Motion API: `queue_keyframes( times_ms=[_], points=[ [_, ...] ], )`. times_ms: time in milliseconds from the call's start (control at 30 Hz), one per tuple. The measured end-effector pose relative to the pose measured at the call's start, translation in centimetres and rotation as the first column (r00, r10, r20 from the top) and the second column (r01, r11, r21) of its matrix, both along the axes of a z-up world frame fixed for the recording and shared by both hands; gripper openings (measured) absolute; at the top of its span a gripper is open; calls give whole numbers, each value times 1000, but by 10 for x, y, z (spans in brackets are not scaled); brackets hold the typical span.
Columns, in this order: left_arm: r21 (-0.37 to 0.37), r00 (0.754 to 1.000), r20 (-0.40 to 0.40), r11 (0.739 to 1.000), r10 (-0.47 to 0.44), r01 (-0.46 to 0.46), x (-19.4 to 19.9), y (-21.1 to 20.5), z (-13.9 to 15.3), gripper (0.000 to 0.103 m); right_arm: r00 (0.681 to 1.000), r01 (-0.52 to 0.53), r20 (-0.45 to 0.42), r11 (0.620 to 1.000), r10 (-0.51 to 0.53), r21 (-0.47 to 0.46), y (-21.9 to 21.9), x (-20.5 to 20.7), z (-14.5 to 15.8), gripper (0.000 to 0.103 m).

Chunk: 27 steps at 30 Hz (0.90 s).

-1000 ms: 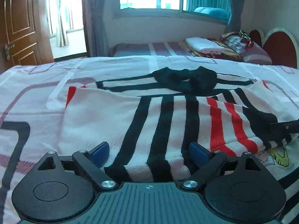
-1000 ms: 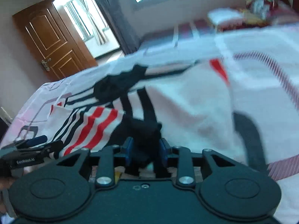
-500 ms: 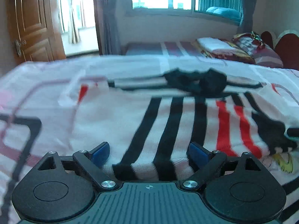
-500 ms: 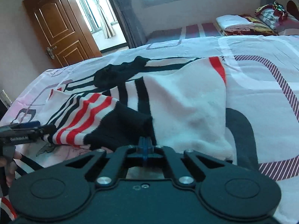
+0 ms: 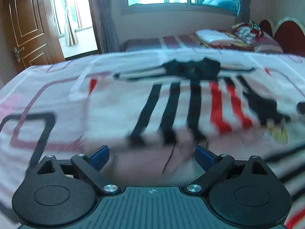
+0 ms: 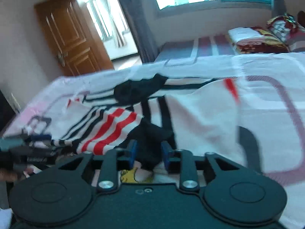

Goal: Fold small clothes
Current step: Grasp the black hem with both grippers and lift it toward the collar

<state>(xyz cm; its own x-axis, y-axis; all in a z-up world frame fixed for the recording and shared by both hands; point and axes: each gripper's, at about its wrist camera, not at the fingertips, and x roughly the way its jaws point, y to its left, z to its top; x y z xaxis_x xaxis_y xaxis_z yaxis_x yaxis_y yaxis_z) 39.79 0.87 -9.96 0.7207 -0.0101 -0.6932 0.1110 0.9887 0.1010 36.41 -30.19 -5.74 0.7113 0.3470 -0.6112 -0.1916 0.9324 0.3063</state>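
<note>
A small white sweater (image 5: 171, 103) with black and red stripes and a black collar lies on the bed; it also shows in the right wrist view (image 6: 200, 118). One sleeve is folded over its body. My left gripper (image 5: 152, 155) is open and empty, just short of the sweater's hem. My right gripper (image 6: 149, 152) has its jaws partly open around the sleeve's black cuff (image 6: 150, 139); I cannot tell whether the pads touch it. The left gripper shows at the left edge of the right wrist view (image 6: 32, 147).
The bed sheet (image 5: 38, 99) is white with pink and black line patterns. A second bed with folded bedding (image 5: 219, 38) stands behind, under the window. A wooden door (image 5: 26, 28) is at the far left.
My right gripper, shut on the black cuff half a second ago, has opened partway. My left gripper has pulled back from the hem, staying open. Both views are blurred by motion.
</note>
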Motion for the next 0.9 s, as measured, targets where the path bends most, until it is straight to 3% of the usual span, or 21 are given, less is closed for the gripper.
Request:
queue_keyframes(
  times_ms=[67,100,200,400,433,467,567,667,767,833,900],
  points=[
    [66,999,-37,998,14,-12,-17,10,-6,96,998,47,-32,999,-47,20,-15,-20,0,37],
    [59,999,-45,998,17,-14,-28,18,-8,96,997,70,-46,997,-69,29,-22,-32,-1,37],
    [-4,997,-78,1000,21,-22,-60,43,-8,96,988,131,-85,990,-127,44,-37,-73,-5,36],
    [-54,991,-127,997,39,-46,-133,95,-11,95,968,201,-152,979,-199,1,-43,-152,-10,37],
    [-116,990,-137,992,29,-45,-144,107,-12,83,963,215,-164,977,-212,2,-44,-165,-10,37],
    [-196,989,-148,979,24,-53,-155,119,-13,70,958,231,-180,973,-225,15,-47,-175,-12,38],
    [-346,987,-159,938,-25,-33,-175,137,-15,68,937,286,-234,954,-258,93,-51,-201,-19,38],
    [-493,979,-186,870,-89,-15,-188,143,-23,68,923,326,-271,929,-273,175,-55,-227,-28,38],
    [-520,975,-181,854,-128,16,-197,139,-26,68,918,335,-294,916,-265,219,-51,-243,-34,38],
    [-569,968,-191,822,-161,24,-201,139,-29,67,915,337,-308,914,-260,228,-47,-252,-37,38],
    [-585,964,-194,811,-182,36,-208,135,-32,63,917,331,-314,909,-247,253,-44,-260,-40,38]
  ],
)
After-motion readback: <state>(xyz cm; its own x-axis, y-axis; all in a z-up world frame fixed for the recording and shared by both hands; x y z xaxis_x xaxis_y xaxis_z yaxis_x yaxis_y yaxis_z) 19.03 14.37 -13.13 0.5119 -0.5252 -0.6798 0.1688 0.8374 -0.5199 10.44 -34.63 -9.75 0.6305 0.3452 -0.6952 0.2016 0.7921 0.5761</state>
